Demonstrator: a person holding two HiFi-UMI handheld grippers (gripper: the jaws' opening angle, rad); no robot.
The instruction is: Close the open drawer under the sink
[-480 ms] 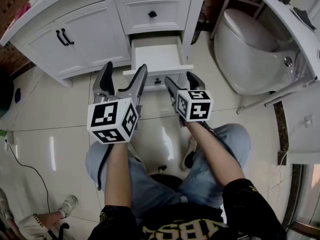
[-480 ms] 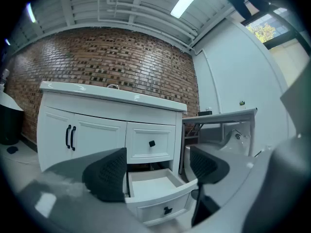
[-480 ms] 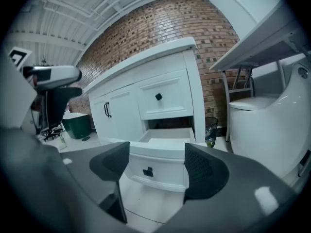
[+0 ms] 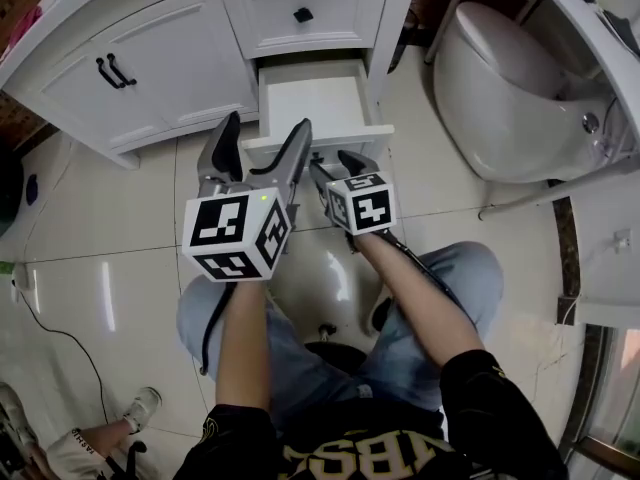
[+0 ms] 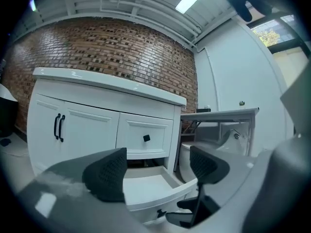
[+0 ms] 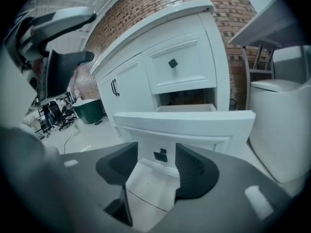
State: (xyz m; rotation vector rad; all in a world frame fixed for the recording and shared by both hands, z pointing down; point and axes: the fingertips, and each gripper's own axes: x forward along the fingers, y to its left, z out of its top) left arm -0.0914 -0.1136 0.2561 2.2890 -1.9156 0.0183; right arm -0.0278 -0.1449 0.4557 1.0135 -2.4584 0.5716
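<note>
The open white drawer (image 4: 312, 98) sticks out of the vanity under the closed upper drawer (image 4: 300, 14); it looks empty. Its front panel (image 6: 184, 129) carries a small black knob (image 6: 160, 155). My right gripper (image 4: 335, 165) is low in front of that panel, open, and the knob shows in the gap between its pads (image 6: 193, 168) without touching them. My left gripper (image 4: 266, 133) hangs higher at the drawer's left front corner, open with nothing between its fingers. In the left gripper view the drawer (image 5: 150, 188) lies below the left gripper (image 5: 155, 171).
A white toilet (image 4: 500, 88) stands right of the vanity. Cabinet doors with black handles (image 4: 110, 70) are to the left. A green bin (image 6: 87, 109) stands far left on the glossy tiled floor (image 4: 100, 228). Someone's shoe (image 4: 138, 408) shows at the lower left.
Both grippers have moved forward towards the drawer. The right one has shifted left and now sits close under the drawer front. The drawer itself has not moved.
</note>
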